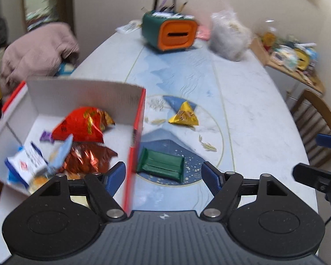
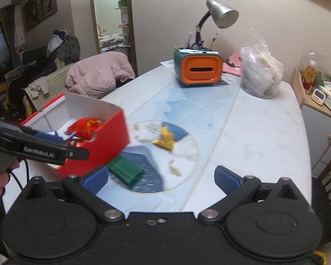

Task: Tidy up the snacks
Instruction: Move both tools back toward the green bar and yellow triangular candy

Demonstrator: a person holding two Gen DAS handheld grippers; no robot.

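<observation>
A red cardboard box with a white inside stands at the table's left. It holds a red snack bag, a copper foil packet and a blue-white packet. A green packet lies on the table beside the box. A yellow triangular packet lies farther out. My left gripper is open and empty, straddling the box's right wall. My right gripper is open and empty, above the table near the green packet. The box and yellow packet show there too.
A green-orange desk organiser with a lamp stands at the far end, next to a clear plastic bag. A pink jacket lies over a chair on the left. A wooden chair stands at the right edge.
</observation>
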